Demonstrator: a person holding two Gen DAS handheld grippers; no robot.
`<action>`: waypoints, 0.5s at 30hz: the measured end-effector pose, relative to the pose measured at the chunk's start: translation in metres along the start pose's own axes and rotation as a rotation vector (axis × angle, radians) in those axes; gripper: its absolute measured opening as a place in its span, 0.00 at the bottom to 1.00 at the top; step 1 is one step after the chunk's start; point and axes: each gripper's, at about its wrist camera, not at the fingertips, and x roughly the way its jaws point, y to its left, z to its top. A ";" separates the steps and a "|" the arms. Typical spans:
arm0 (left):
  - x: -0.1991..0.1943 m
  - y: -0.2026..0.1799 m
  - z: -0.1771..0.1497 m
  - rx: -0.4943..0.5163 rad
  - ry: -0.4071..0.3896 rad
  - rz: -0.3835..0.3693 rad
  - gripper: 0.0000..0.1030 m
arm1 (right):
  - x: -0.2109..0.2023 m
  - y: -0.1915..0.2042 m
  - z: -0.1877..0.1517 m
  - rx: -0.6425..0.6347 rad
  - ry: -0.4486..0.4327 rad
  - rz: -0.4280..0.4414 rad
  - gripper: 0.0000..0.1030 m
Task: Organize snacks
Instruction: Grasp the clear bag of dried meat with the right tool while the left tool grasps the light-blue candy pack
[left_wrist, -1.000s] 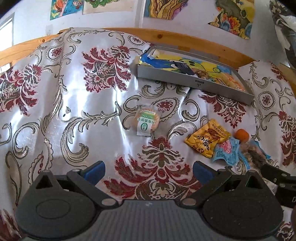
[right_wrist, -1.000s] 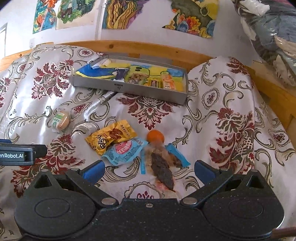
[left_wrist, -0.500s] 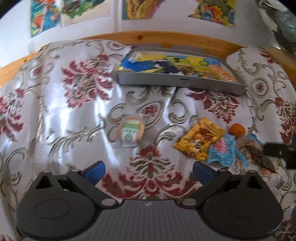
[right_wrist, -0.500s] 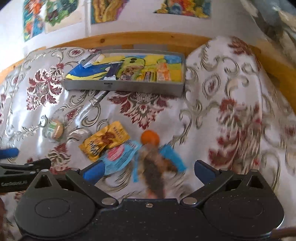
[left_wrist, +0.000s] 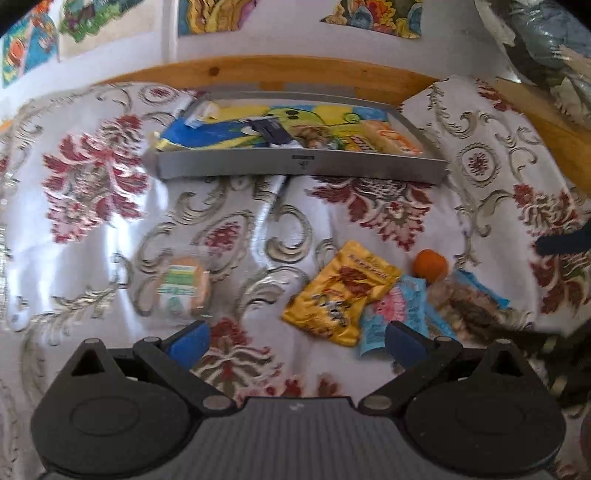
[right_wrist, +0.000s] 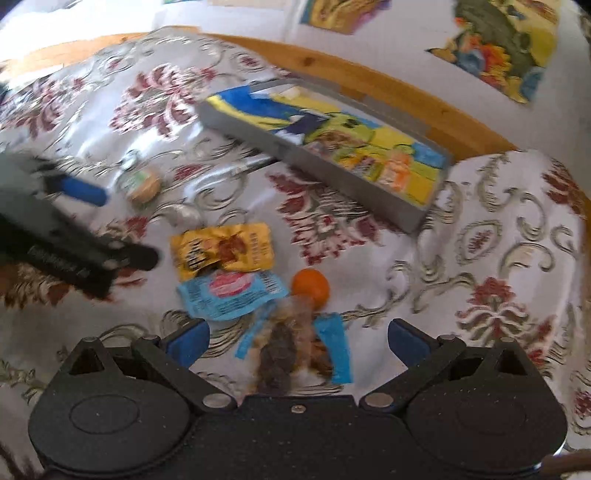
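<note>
Two claws, left and right, gape empty; we judge the yellow packet light, crinkly, best pinched at an edge.

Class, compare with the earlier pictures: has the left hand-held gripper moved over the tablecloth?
Yes. In the right wrist view the left hand-held gripper now reaches further in towards the yellow snack packet and round wrapped cake.
</note>
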 end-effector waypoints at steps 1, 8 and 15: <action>0.002 0.000 0.001 -0.004 0.007 -0.026 0.99 | 0.001 0.002 0.000 -0.009 0.001 0.003 0.99; 0.021 -0.001 0.014 -0.078 0.058 -0.186 0.98 | 0.022 0.013 -0.005 -0.058 0.081 0.002 0.93; 0.046 -0.012 0.019 -0.076 0.151 -0.268 0.73 | 0.033 0.020 -0.009 -0.100 0.118 -0.007 0.72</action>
